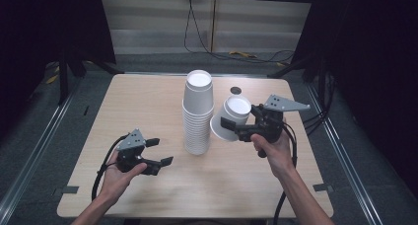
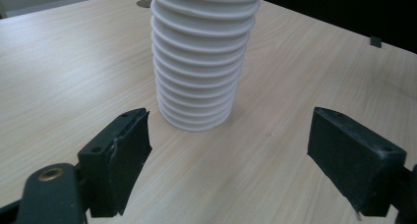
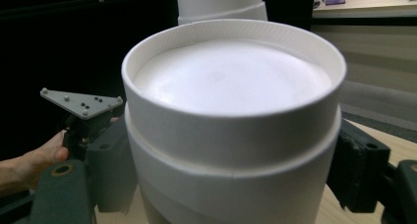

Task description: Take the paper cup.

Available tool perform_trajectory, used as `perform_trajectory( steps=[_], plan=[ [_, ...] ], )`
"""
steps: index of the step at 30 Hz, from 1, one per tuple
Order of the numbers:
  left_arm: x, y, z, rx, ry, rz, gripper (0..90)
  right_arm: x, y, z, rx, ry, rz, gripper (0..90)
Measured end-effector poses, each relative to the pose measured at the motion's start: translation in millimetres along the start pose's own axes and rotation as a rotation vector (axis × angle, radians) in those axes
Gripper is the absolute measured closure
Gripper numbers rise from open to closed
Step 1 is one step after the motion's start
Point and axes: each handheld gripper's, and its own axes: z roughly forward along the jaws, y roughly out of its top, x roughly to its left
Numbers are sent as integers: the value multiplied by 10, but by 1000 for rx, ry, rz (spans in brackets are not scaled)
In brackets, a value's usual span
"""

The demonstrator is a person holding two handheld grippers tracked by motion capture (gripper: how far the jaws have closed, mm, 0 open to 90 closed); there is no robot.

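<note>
Your right tool (image 1: 231, 126) pinches a white paper cup (image 1: 230, 118), one jaw against each side of its wall. The cup is upside down and tilted, its closed base turned up toward the high camera. In the right gripper view the cup (image 3: 231, 135) sits squarely between the two black jaws, and what looks like a second cup rim is nested just under the first.

Just beside that held cup, on the side away from your right hand (image 1: 273, 151), stands the tall stack of white paper cups (image 1: 198, 114), also upside down, upright near the middle of the table (image 1: 148, 96). The held cup is very near the stack's upper part; whether they touch cannot be told.

Your left tool (image 1: 161, 151) is spread, with nothing between its jaws. It hovers low above the table, pointing toward the foot of the stack. In the left gripper view the stack (image 2: 201, 62) rises straight ahead, beyond the jaw tips, apart from both.

Beyond the stack, a small dark round mark (image 1: 236, 90) sits in the tabletop.
</note>
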Motion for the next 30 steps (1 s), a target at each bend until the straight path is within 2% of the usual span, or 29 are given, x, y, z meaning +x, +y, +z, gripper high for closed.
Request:
perform_trajectory(
  steps=[1, 5, 7, 9, 10, 14, 18, 22, 23, 28, 30],
  plan=[
    [-12, 16, 13, -3, -5, 9, 159, 4, -23, 16, 4, 7, 0, 204],
    [-48, 46, 68, -18, -20, -1, 160, 11, -95, 69, 29, 36, 3, 205],
    [-94, 67, 114, -30, -45, -1, 159, 20, -126, 86, 40, 49, 9, 206],
    [-108, 74, 127, -30, -46, 5, 159, 29, -159, 109, 49, 57, -1, 206],
    [-139, 89, 135, -35, -46, 22, 159, 36, -170, 113, 53, 61, -5, 206],
    [-186, 114, 131, -60, -66, 30, 159, 65, -203, 105, 53, 69, -15, 207],
    [-204, 169, 122, -60, -69, 50, 159, 73, -253, 130, 58, 90, -12, 207],
    [-231, 234, 101, -83, -87, 57, 159, 62, -290, 161, 61, 98, -2, 207],
    [-244, 254, 91, -108, -92, 58, 159, 48, -300, 180, 60, 98, 3, 207],
    [-259, 279, 108, -107, -93, 57, 159, 63, -341, 238, 78, 112, -5, 207],
    [-281, 283, 132, -100, -95, 60, 159, 79, -381, 269, 91, 121, 9, 207]
  ],
)
